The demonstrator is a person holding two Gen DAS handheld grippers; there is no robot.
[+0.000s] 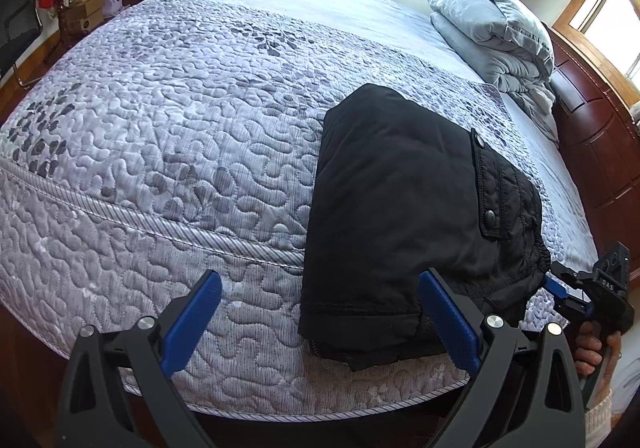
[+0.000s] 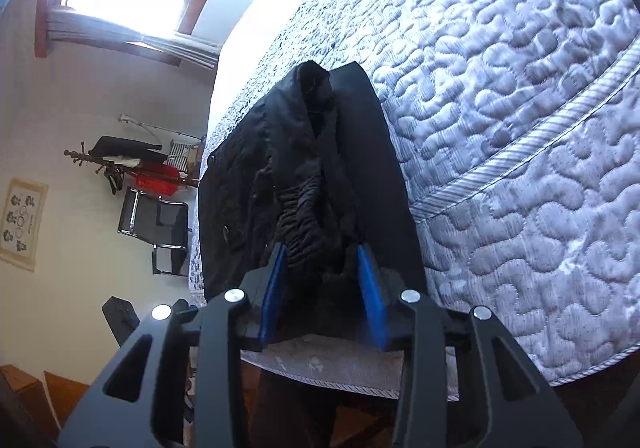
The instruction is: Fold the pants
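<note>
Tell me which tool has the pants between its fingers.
The right tool: the pants waistband is bunched between its blue fingers. The left tool is spread wide, holding nothing.

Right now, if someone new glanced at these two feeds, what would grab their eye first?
The black pants, folded into a thick bundle near the corner of the quilted bed. Next, the right gripper, its blue fingers astride the gathered waistband, while the left gripper hangs wide open over the mattress edge. Behind, a folded grey duvet sits by the wooden headboard.
</note>
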